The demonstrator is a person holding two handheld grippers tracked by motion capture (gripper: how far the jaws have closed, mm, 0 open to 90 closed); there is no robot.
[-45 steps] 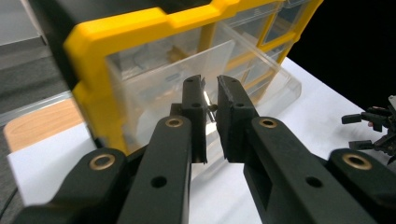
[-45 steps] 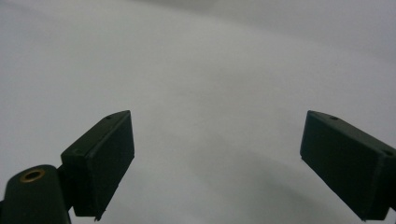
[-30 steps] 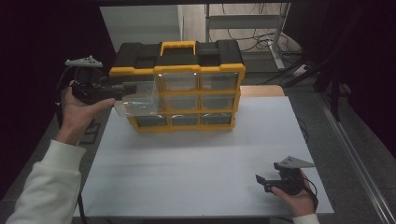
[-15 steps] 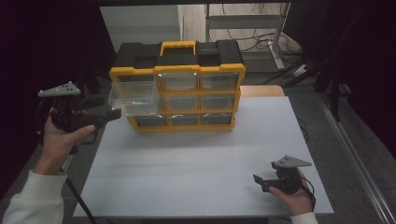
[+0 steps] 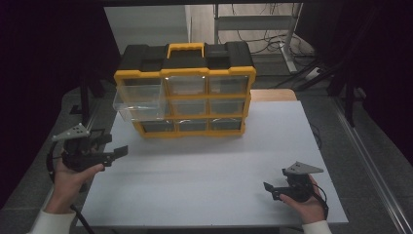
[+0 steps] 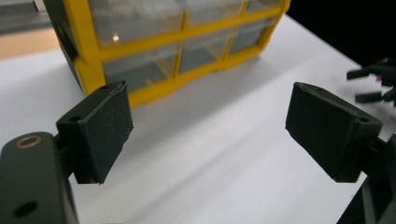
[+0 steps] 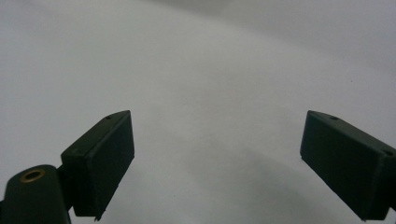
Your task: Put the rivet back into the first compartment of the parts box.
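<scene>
Both claws empty; drawer (image 5: 139,103) out

The organizer (image 6: 154,51) is cut off by the left gripper view's top edge.

Black left gripper (image 5: 117,152) with grey three-cornered plate, black cable, white sleeves.

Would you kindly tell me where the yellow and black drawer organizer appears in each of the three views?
High view: the drawer organizer stands upper centre at the far end of the white table, its left drawer pulled out.
Left gripper view: its yellow lower corner fills the top left, beyond the open left claw.
Right gripper view: not in it.
Shared landmark: the white table.
</scene>
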